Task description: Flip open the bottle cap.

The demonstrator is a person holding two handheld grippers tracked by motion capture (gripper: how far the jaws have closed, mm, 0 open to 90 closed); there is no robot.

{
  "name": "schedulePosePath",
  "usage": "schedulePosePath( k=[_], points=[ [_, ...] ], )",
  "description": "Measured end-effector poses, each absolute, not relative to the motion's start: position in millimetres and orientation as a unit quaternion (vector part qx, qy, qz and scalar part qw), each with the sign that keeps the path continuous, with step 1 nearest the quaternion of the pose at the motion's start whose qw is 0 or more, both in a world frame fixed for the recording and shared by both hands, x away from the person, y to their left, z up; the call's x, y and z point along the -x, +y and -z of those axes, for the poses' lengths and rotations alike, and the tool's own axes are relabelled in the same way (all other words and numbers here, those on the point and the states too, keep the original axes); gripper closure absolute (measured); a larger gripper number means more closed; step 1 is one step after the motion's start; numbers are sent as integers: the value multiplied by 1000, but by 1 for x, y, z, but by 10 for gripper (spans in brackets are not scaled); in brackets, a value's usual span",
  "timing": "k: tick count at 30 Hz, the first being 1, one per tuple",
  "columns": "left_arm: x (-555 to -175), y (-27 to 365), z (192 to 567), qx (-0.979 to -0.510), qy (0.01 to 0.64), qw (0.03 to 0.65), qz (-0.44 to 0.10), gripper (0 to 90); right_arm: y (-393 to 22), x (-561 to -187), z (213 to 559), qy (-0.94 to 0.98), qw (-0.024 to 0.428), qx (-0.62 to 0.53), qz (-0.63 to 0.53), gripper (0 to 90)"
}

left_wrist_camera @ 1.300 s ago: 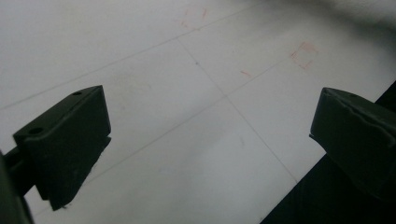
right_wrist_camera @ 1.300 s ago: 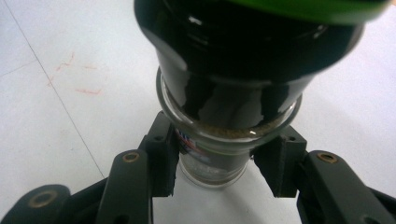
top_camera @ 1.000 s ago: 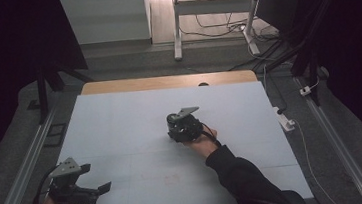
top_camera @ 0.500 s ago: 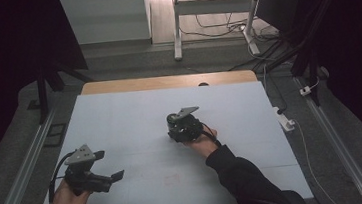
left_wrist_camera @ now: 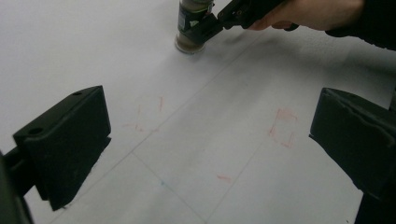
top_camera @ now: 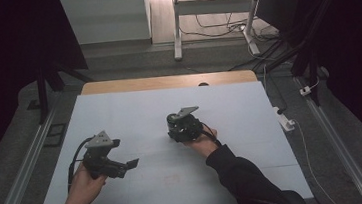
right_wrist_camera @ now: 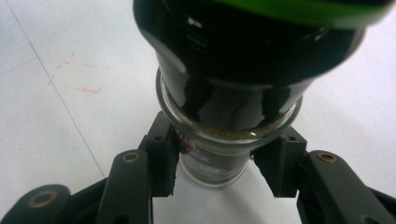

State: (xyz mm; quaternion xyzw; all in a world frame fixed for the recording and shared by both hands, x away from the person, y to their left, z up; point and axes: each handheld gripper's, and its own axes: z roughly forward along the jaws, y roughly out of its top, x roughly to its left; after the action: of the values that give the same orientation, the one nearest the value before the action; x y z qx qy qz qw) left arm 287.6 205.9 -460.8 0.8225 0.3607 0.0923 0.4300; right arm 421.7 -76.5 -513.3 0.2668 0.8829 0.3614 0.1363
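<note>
A small glass jar (right_wrist_camera: 219,154) with a black cap and a green band at its top stands upright on the bench (top_camera: 249,100), a little right of the middle and well away from every edge. Its clear wall shows a brownish, grainy filling and a printed label. The right gripper (top_camera: 181,132) has its fingers (right_wrist_camera: 161,158) closed on the jar's glass body, one black pad pressed against each side below the cap, and the right hand (top_camera: 204,142) lies low behind it with a dark sleeve running back toward the near edge. The bench top is a pale, matt sheet marked with thin pencil lines and faint red corner marks (left_wrist_camera: 282,128); a strip of light wood (top_camera: 167,81) shows along its far edge. Around it lie grey floor, metal rails, white table legs and loose cables in a dim room. Toward the near left corner the left gripper (top_camera: 125,165) is held just above the surface, tilted and pointing toward the jar, its blocky black fingers (left_wrist_camera: 70,140) spread wide with nothing between them.
</note>
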Motion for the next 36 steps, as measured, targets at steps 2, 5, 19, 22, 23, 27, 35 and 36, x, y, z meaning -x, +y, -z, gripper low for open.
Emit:
schedulePosePath(
  k=[2, 5, 19, 22, 23, 27, 35, 36],
  points=[
    [-293, 202, 461, -823, 361, 428, -92, 0, -77, -422, 513, 883, 136, -267, -361, 523],
    [-301, 198, 459, -824, 361, 426, -93, 0, -77, -422, 513, 883, 136, -266, -361, 523],
    [-334, 173, 459, -831, 343, 427, -99, 0, -77, -422, 513, 884, 136, -266, -361, 523],
    [-344, 163, 459, -834, 331, 433, -92, 1, -77, -422, 513, 884, 136, -266, -361, 523],
    [-346, 160, 459, -836, 327, 432, -91, 0, -77, -422, 513, 884, 136, -265, -361, 523],
    [-355, 150, 460, -842, 316, 428, -92, 0, -77, -422, 513, 884, 136, -265, -361, 523],
    [-371, 137, 466, -853, 302, 417, -82, 32, -77, -422, 513, 883, 136, -266, -362, 523],
    [-372, 136, 466, -855, 298, 416, -85, 54, -77, -422, 513, 884, 136, -265, -361, 523]
  ],
)
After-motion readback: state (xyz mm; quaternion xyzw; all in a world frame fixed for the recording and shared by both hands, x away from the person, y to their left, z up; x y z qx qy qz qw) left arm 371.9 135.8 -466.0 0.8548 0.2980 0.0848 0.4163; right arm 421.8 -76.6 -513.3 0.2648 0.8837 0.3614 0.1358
